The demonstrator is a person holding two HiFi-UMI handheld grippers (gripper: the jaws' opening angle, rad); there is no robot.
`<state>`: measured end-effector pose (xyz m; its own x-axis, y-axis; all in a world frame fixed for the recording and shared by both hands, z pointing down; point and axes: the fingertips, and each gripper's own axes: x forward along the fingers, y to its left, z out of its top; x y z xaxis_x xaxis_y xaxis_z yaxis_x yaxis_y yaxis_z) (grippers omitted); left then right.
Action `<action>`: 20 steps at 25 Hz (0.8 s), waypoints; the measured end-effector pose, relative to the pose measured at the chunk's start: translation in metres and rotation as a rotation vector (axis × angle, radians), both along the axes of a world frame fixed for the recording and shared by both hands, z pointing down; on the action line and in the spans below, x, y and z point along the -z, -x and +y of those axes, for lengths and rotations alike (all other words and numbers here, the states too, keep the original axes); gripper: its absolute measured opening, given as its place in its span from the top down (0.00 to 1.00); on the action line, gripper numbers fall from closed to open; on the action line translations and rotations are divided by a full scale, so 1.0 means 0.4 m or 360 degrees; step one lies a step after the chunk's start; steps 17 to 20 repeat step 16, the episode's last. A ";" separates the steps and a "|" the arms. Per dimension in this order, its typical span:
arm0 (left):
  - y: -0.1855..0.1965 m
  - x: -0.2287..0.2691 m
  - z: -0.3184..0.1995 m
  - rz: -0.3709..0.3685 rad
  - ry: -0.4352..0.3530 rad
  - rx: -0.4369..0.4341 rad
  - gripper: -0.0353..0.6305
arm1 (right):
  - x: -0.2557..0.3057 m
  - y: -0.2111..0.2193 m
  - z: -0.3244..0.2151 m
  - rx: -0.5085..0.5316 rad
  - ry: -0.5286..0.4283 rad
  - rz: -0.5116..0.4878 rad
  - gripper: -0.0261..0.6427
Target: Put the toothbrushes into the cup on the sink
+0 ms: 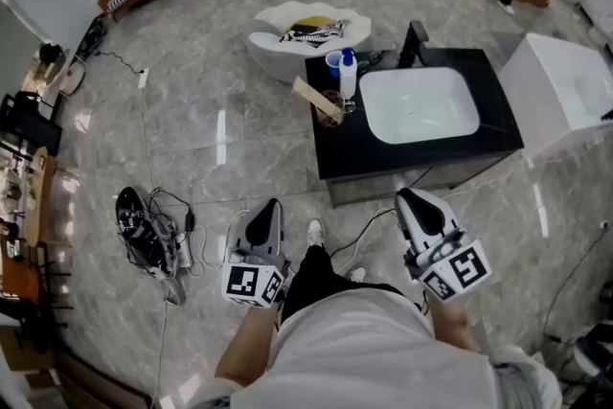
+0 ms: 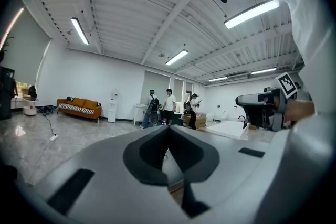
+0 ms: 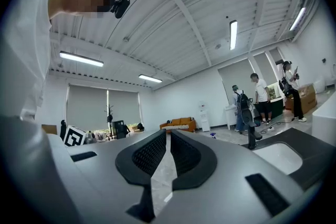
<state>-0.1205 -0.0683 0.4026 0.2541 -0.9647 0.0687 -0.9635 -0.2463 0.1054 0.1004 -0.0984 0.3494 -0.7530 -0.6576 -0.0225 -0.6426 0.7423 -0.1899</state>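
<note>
Held level near the waist, well short of the tabletop (image 1: 421, 153): left hand-held gripper (image 1: 272, 204) pressed together, empty; right hand-held gripper (image 1: 405, 197) parted by a thin slit, empty. Beside the basin (image 1: 419, 104), the cup (image 1: 330, 108); the pale stick leaning out of it is too small to name.

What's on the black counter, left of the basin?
A blue cup, a white bottle with a blue cap, a brownish cup and a pale long item beside it. What is inside the cups does not show from here.
</note>
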 end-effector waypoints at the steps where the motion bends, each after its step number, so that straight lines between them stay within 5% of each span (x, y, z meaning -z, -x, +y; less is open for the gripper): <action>1: -0.002 0.000 0.002 0.0000 -0.0001 -0.0001 0.94 | -0.003 -0.009 0.002 -0.0012 0.0003 0.0003 0.89; 20: 0.003 -0.004 -0.006 -0.0014 0.0028 -0.0023 0.94 | -0.015 -0.001 -0.009 -0.0030 0.0017 0.0043 0.89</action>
